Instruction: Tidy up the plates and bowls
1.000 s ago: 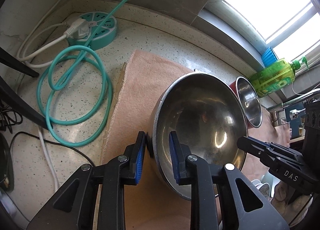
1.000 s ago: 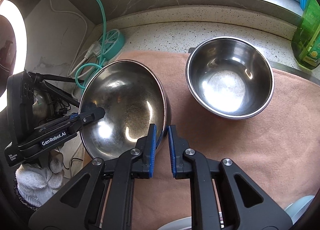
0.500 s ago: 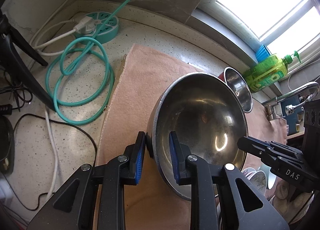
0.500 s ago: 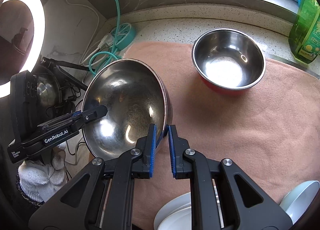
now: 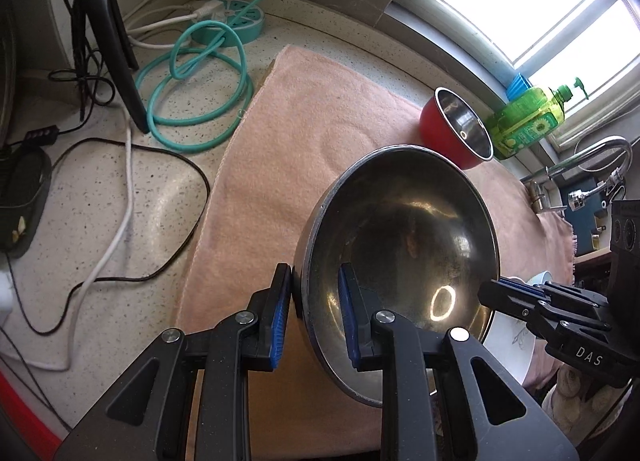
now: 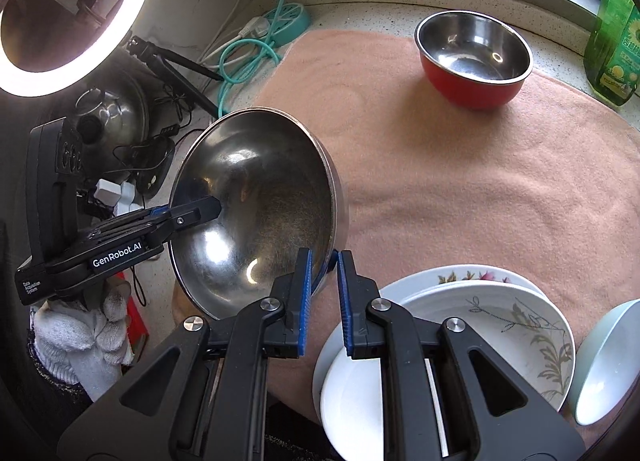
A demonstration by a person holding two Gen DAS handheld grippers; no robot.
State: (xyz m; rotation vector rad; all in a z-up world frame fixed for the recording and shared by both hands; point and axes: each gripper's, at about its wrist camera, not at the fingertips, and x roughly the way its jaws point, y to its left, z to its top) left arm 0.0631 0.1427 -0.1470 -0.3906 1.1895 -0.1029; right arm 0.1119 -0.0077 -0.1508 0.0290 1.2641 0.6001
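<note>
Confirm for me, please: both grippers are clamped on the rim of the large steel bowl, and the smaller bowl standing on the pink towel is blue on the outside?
Not quite. The smaller bowl is red outside, not blue, as the right wrist view shows. The rest holds: the left gripper and right gripper both clamp the rim of the large steel bowl, and the smaller one stands on the pink towel.

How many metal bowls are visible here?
2. The large steel bowl is held at its rim by both tongs. The red-sided bowl sits on the pink towel near the window.

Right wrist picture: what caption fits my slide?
Both grippers clamp the big steel bowl by its rim above the pink towel.
</note>
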